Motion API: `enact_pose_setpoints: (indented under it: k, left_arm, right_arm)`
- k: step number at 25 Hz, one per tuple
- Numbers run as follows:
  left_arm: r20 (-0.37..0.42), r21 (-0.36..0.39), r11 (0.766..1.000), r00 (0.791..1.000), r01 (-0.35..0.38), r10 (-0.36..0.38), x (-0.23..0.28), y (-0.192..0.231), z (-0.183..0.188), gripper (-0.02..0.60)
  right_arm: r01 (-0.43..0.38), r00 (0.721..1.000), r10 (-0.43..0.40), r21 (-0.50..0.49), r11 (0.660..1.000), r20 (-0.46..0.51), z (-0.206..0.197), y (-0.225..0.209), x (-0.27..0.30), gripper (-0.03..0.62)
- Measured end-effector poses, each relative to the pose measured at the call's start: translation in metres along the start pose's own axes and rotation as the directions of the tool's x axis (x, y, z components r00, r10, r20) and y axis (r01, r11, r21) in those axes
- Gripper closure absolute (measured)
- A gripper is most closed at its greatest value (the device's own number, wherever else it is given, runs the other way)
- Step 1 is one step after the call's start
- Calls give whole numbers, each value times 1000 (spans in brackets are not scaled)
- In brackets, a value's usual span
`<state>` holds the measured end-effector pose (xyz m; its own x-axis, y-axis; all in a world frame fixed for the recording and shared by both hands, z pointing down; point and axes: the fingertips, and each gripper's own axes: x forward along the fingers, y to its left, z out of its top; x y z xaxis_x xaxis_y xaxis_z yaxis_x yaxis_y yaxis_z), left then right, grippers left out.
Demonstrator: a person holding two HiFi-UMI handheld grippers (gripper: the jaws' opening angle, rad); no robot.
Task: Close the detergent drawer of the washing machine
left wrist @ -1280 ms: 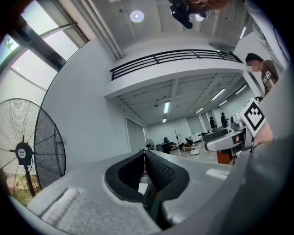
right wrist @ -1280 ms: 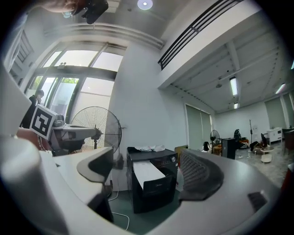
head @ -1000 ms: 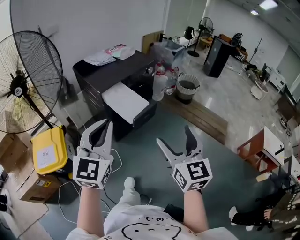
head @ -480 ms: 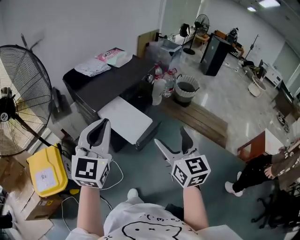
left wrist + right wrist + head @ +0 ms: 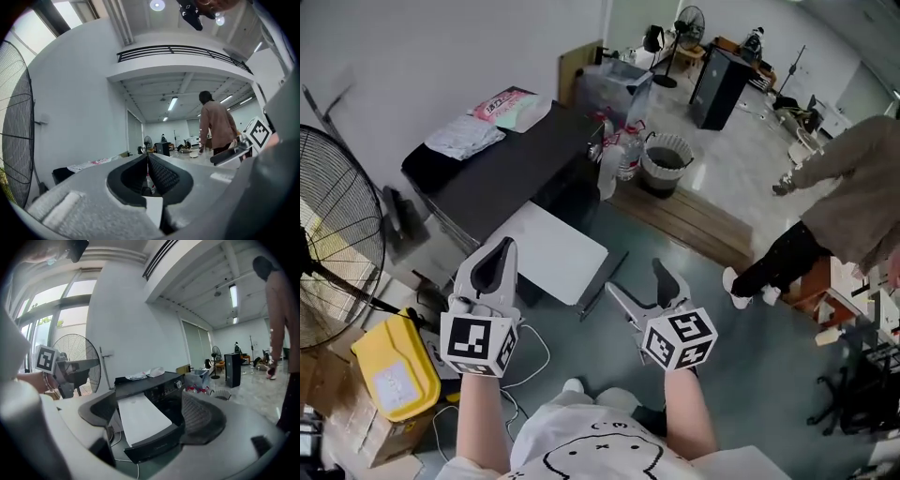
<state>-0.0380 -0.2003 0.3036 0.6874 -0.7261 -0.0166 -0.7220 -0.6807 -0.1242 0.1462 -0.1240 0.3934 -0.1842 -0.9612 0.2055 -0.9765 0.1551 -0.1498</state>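
Both grippers hang short of the washing machine, nothing touched yet. Its drawer juts well out of the front, white top up, dark face toward the person. Right gripper has jaws wide apart and empty. In its own view the drawer front sits framed between them, prob. lined up for a push. Left gripper has jaws pressed together on nothing, held aside as a spare. Its view barely shows the drawer, if at all.
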Motion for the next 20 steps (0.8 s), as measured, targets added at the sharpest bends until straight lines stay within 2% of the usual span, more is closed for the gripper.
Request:
enact_pose_setpoints:
  k: [7, 13, 16, 20]
  left_arm:
    - [-35, -38, 999, 999, 17, -19, 15, -2, -20, 564]
    - [-93, -65, 998, 995, 14, -20, 27, -12, -43, 563]
    - [-116, -68, 998, 993, 8, -16, 35, -15, -53, 565]
    - [-149, -57, 998, 989, -7, -1, 41, -20, -62, 565]
  right_arm:
    - [-46, 998, 49, 92, 995, -37, -31, -8, 15, 158]
    - [-123, 984, 145, 195, 973, -106, -74, -17, 34, 158]
    - [-156, 972, 197, 273, 949, -127, -98, -22, 46, 158]
    - [-194, 959, 259, 399, 896, -117, -121, -31, 56, 158]
